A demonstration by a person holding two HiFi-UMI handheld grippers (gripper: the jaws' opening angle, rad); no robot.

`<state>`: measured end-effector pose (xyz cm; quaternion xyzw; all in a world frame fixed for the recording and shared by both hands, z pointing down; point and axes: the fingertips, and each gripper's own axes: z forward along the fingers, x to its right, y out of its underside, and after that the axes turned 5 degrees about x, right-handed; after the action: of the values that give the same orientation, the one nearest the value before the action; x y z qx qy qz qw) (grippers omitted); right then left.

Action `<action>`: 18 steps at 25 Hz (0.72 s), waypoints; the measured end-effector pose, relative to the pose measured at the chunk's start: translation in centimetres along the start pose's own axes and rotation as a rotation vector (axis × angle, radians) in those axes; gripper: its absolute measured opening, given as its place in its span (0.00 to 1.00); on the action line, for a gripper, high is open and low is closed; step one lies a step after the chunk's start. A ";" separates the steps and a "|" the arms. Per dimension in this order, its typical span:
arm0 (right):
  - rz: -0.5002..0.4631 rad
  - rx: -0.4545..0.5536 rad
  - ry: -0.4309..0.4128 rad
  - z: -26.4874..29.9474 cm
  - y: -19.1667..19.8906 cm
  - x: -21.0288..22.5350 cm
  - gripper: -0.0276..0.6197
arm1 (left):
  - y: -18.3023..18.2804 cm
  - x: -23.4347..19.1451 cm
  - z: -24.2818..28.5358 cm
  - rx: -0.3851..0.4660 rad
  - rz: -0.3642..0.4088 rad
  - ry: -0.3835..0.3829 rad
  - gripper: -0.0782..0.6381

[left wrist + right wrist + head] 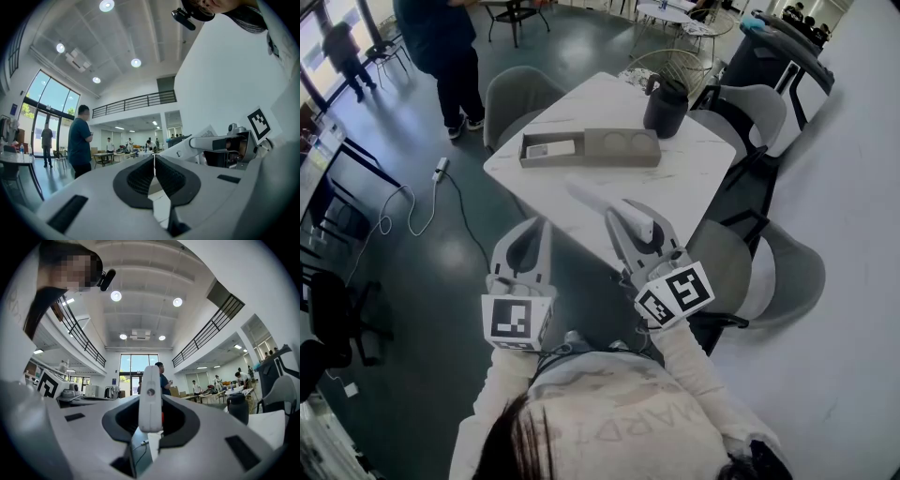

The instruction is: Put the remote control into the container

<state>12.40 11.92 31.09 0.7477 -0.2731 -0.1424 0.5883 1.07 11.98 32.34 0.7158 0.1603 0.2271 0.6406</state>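
Note:
A grey oblong container (586, 161) lies on the white table (694, 159); it has a rectangular compartment at its left end and two round recesses. My right gripper (626, 223) hovers short of the table's near edge, shut on a white remote control (643, 228). In the right gripper view the remote control (150, 399) stands upright between the pads of that gripper (151, 414). My left gripper (531, 236) is held beside it at the left, shut with nothing in it; its jaws (153, 164) meet along a thin line.
A dark jug (666, 108) stands on the table's far right part. Grey chairs (517, 92) ring the table, one (787, 272) close at my right. A person (441, 47) stands at the far left, and a cable (412, 211) lies on the floor.

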 end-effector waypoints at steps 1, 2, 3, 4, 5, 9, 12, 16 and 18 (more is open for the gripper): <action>-0.001 -0.002 0.003 0.3 0.2 -0.1 0.18 | 0.0 -0.3 0.0 0.003 -0.001 0.003 0.13; -0.002 -0.004 0.005 0.7 0.4 -0.1 0.18 | 0.1 -0.5 0.1 0.005 -0.001 0.007 0.13; -0.004 -0.005 0.008 1.0 0.5 -0.1 0.18 | 0.1 -0.8 0.1 0.007 -0.002 0.012 0.13; -0.006 -0.006 0.011 1.4 0.7 -0.2 0.18 | 0.1 -1.1 0.2 0.009 -0.002 0.018 0.13; -0.008 -0.006 0.014 1.9 0.8 -0.2 0.18 | 0.1 -1.4 0.2 0.011 -0.002 0.025 0.13; -0.030 -0.012 0.021 3.7 1.5 -0.6 0.18 | 0.1 -2.7 0.3 0.034 0.003 0.049 0.13; -0.039 -0.024 0.029 5.2 2.2 -0.6 0.18 | 0.1 -3.6 0.3 0.035 0.006 0.055 0.13; -0.036 -0.048 0.051 7.1 3.2 0.1 0.18 | 0.6 -4.5 0.3 0.024 0.003 0.061 0.13; -0.044 -0.066 0.057 8.2 3.8 0.7 0.18 | 0.6 -4.5 0.5 0.026 -0.004 0.067 0.13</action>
<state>7.73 4.35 32.63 0.7374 -0.2348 -0.1430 0.6170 -2.53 9.11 32.30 0.7158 0.1862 0.2476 0.6259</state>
